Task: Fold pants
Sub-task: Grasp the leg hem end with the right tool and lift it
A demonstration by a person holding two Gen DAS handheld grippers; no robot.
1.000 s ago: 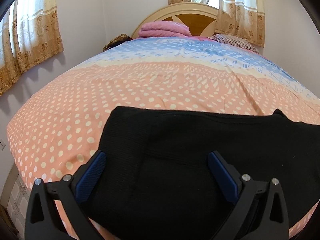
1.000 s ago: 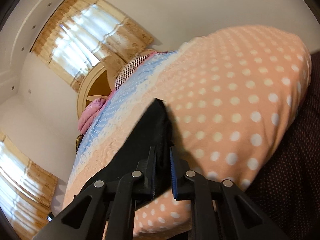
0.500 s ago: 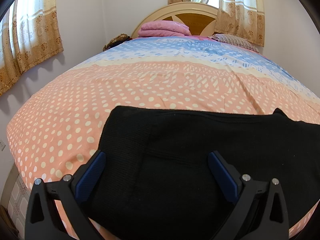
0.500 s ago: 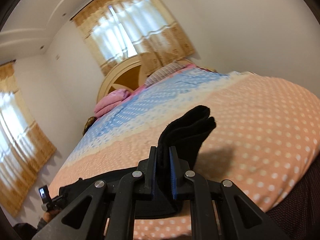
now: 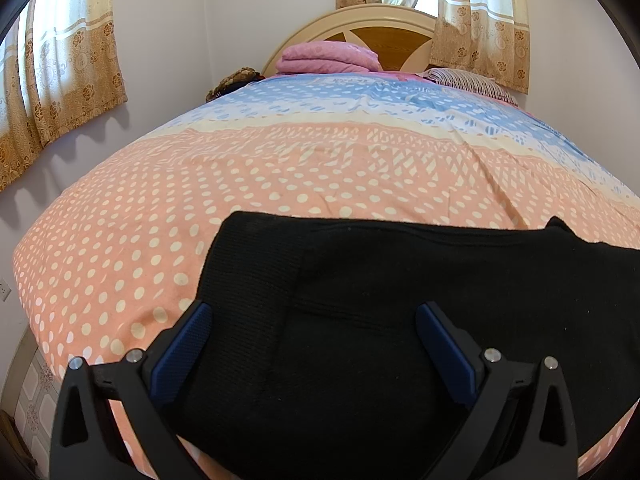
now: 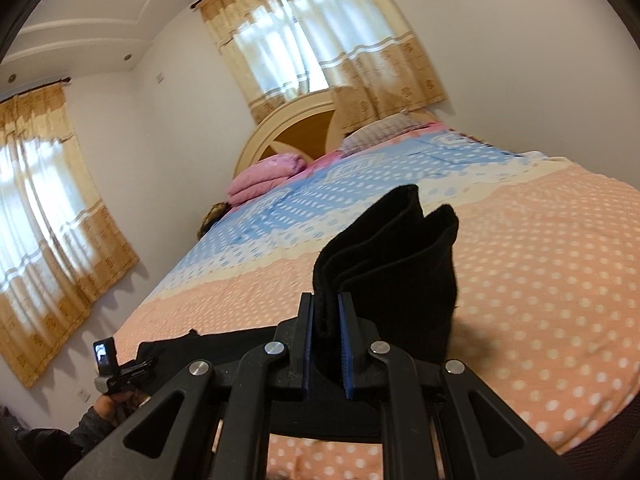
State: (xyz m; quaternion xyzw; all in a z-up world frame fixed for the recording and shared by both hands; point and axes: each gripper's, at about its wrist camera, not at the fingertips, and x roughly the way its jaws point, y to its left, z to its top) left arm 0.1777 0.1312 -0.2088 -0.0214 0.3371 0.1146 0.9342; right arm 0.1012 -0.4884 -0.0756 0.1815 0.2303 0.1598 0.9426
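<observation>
Black pants (image 5: 380,320) lie flat across the near end of the bed, waistband end toward the left. My left gripper (image 5: 312,316) hovers over them with its blue-padded jaws wide open, nothing pinched. In the right wrist view, my right gripper (image 6: 325,314) is shut on the bunched leg ends of the pants (image 6: 388,248), which stand up in folds above the bedspread. The rest of the pants (image 6: 224,344) trails left along the bed toward the other gripper (image 6: 116,368), seen small at the lower left in a person's hand.
The bed (image 5: 320,168) has a peach polka-dot and blue spread. A folded pink blanket (image 5: 328,56) and a striped pillow (image 5: 468,82) sit by the wooden headboard (image 5: 384,36). Curtained windows (image 6: 320,40) line the walls. Tiled floor (image 5: 32,392) shows at the left bed edge.
The right gripper has lifted the pants' leg ends off the bed, moved leftward and rolled upright. The left gripper has kept still over the waistband.
</observation>
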